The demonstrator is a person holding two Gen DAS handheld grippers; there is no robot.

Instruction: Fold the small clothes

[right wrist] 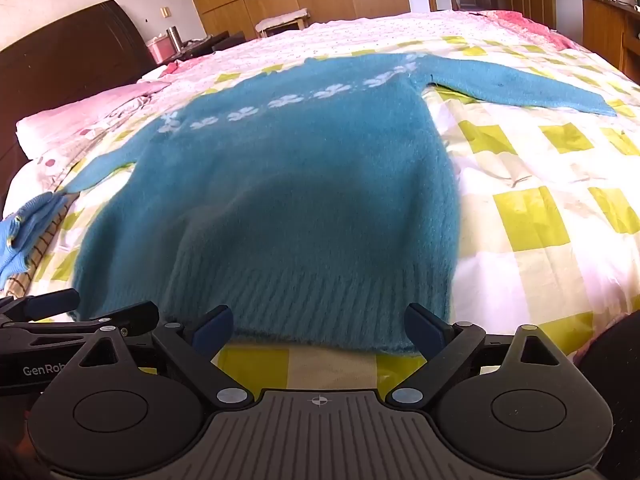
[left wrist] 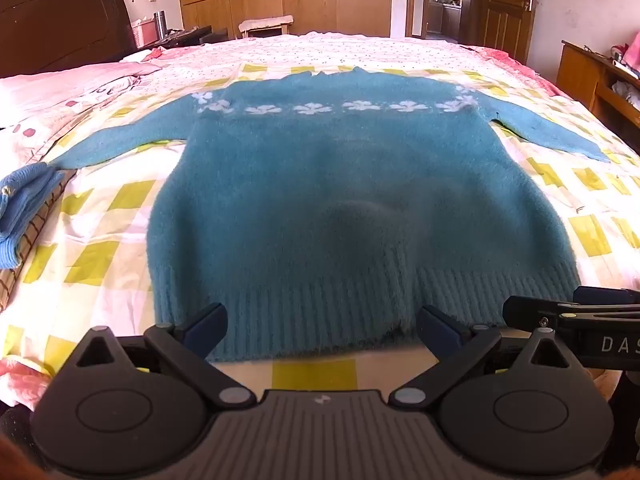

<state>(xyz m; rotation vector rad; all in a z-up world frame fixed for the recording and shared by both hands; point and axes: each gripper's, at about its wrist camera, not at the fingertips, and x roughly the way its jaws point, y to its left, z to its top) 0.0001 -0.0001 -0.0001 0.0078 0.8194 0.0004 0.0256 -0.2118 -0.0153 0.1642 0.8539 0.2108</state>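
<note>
A fuzzy teal sweater (left wrist: 340, 184) with a band of white flowers lies flat on the bed, sleeves spread to both sides, ribbed hem toward me. It also shows in the right wrist view (right wrist: 288, 184). My left gripper (left wrist: 320, 330) is open and empty, just before the hem's middle. My right gripper (right wrist: 318, 332) is open and empty, just before the hem's right part. The right gripper's fingers (left wrist: 560, 312) show at the right edge of the left wrist view.
The bed has a yellow-checked sheet (left wrist: 580, 184) and pink quilt (left wrist: 60, 92). A light blue knitted garment (left wrist: 24, 208) lies at the bed's left edge. A dark headboard (left wrist: 60, 20) stands at left, a wooden desk (left wrist: 600, 76) at right.
</note>
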